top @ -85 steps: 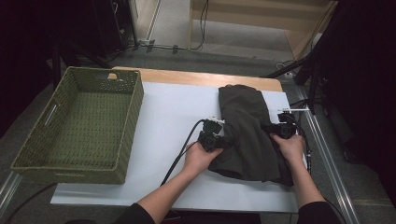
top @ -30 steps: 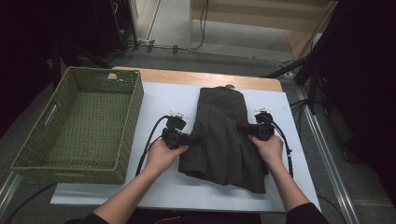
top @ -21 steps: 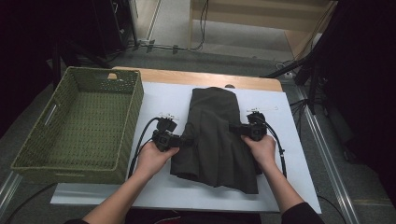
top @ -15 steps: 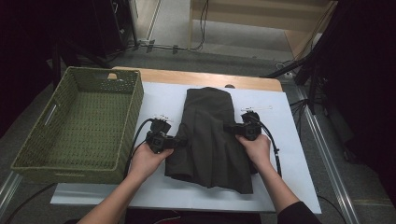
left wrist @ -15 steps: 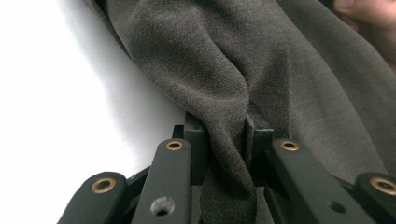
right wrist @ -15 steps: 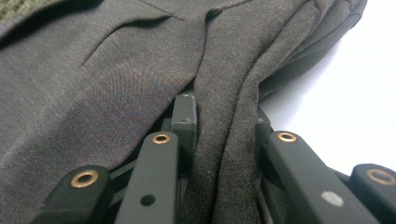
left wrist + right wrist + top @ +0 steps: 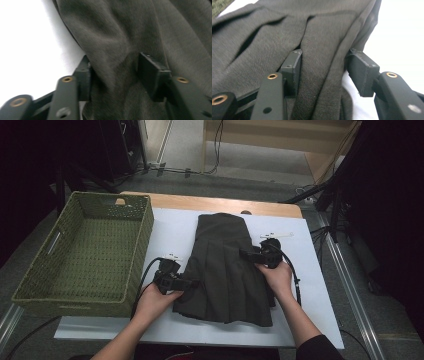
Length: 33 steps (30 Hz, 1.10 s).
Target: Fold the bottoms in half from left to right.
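Note:
A dark grey pleated skirt (image 7: 225,265) lies flat on the white tabletop (image 7: 170,227), waistband at the far end. My left gripper (image 7: 192,282) sits at the skirt's left edge near the hem. Its jaws have just been opening, and a fold of the skirt (image 7: 117,50) lies loosely between them. My right gripper (image 7: 245,254) rests on the skirt's right side at mid-length. Its jaws have also just been opening; a fold of cloth (image 7: 322,50) runs between them, with a gap of white table beside the right pad (image 7: 360,72).
A green woven basket (image 7: 142,237), empty, stands at the left, close to the skirt's left edge. Black cables trail from both grippers across the table. A wooden strip (image 7: 200,202) borders the far edge, and dark equipment stands at the right.
Both hands have slid left with the skirt, bringing it nearer the basket. Both grippers' jaws have opened and let the cloth go slack.

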{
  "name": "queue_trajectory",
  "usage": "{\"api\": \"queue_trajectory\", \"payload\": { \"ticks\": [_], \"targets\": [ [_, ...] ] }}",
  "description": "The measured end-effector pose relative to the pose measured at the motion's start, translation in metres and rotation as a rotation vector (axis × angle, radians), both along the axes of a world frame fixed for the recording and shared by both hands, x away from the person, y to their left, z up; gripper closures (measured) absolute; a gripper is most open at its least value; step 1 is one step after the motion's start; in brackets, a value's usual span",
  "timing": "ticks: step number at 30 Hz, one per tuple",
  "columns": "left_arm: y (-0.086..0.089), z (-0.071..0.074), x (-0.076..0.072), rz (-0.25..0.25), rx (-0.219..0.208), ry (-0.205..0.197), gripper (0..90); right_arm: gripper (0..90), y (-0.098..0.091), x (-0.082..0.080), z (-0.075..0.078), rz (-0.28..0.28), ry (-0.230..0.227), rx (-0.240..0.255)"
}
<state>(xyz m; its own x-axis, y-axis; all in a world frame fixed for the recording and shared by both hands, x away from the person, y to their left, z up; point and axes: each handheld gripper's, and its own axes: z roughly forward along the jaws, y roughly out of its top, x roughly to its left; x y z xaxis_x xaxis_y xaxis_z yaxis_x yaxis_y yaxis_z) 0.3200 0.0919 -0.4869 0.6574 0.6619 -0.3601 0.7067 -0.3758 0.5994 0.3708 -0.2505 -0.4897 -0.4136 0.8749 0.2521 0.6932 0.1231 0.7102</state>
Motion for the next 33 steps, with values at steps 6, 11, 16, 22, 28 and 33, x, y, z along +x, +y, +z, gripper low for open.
{"api": "queue_trajectory", "payload": {
  "ticks": [6, 11, 16, 22, 28, 33],
  "targets": [
    [0.002, 0.009, -0.003, 0.002, 0.002, -0.059, 36.7, 45.3, -0.005, 0.004, 0.015, -0.010, -0.051, -0.011],
    [0.005, 0.018, -0.001, 0.006, -0.018, -0.061, 35.1, 44.7, -0.009, 0.010, 0.027, 0.014, -0.079, 0.003],
    [0.004, 0.020, 0.002, 0.002, -0.006, -0.068, 35.1, 46.6, -0.012, 0.020, 0.035, -0.013, -0.067, 0.015],
    [0.001, 0.017, 0.003, -0.003, 0.007, -0.071, 35.2, 50.5, -0.004, 0.036, 0.007, -0.056, 0.015, -0.001],
    [0.000, 0.014, 0.004, -0.010, 0.015, -0.076, 35.3, 65.7, 0.009, 0.039, -0.012, -0.036, 0.035, -0.005],
    [-0.002, 0.013, 0.004, -0.015, 0.028, -0.086, 35.3, 77.1, 0.018, 0.038, -0.017, -0.018, 0.010, -0.054]
  ]
}}
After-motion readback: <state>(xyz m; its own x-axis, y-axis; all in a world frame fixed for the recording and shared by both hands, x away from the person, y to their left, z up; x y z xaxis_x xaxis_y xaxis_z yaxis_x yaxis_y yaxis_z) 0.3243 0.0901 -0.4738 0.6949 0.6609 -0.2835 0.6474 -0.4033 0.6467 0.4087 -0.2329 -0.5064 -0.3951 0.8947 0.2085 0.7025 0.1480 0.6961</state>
